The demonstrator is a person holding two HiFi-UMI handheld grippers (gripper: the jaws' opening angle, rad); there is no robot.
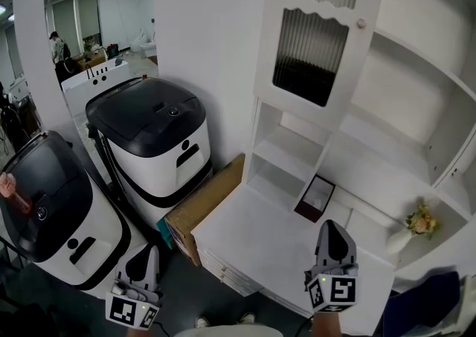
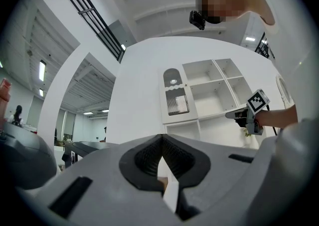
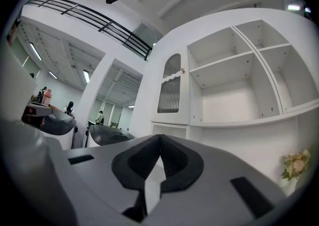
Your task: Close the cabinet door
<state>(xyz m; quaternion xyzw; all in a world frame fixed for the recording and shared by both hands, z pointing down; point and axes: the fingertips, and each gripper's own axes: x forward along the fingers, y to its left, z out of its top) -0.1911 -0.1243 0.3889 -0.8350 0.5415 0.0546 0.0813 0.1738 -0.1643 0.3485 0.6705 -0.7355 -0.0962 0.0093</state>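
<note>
While the left tool [image 1: 151,251] and right tool [image 1: 330,228] are both hovering pressed together and empty, the open cabinet door [image 1: 316,38] is standing upright, up ahead and nearer the right one.
</note>
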